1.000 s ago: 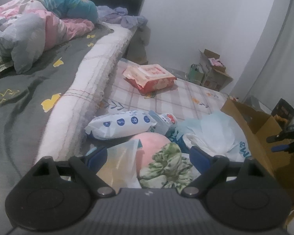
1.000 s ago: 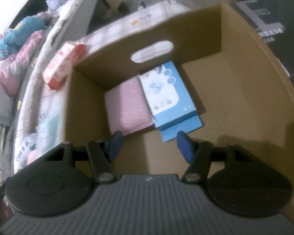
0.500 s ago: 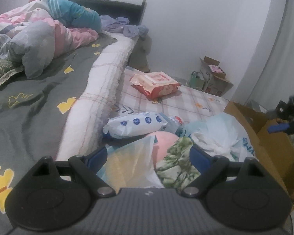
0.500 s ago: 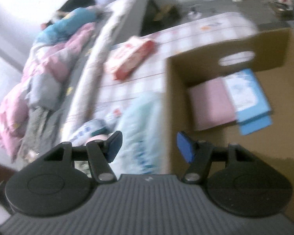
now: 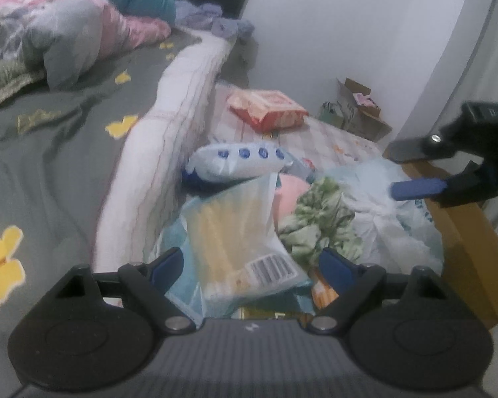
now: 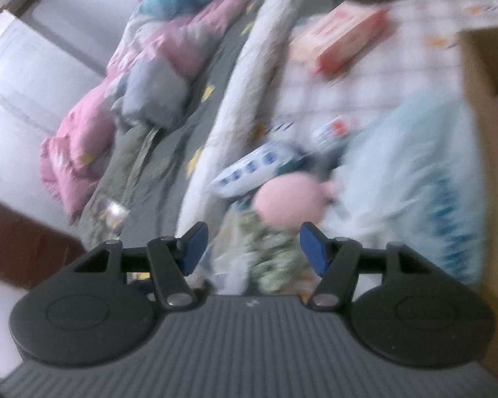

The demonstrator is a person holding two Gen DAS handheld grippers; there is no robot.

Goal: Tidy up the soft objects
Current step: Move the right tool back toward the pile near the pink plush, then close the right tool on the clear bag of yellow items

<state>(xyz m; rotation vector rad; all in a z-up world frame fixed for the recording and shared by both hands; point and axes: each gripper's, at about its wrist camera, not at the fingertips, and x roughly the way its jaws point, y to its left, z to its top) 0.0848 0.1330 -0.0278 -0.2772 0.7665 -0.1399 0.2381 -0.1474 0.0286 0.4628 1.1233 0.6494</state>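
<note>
The left gripper [image 5: 250, 263] fills the bottom of the left wrist view; its jaws stand wide but are closing, with a clear plastic bag [image 5: 239, 232] of yellow contents lying between the blue fingers, which do not press on it. Just right of that bag lies a green-and-white cloth [image 5: 318, 222], and above it a pink ball [image 5: 292, 192] peeks out. A white pack with blue dots [image 5: 239, 162] lies across the centre of the frame, against the edge of the bed [image 5: 66, 139] that fills the left side. A red-and-white pack [image 5: 269, 109] sits on the checked mat [image 5: 332, 139] in the upper middle. A pale blue plastic bag [image 5: 391, 225] is heaped at centre right, touching the cardboard box [image 5: 464, 238] at the right edge.

The right gripper [image 5: 418, 189] enters at the right edge of that frame, above the pale bag. In its own blurred view the jaws stand partly open and empty, with the pink ball and green cloth seen between the fingers, lower centre.
</note>
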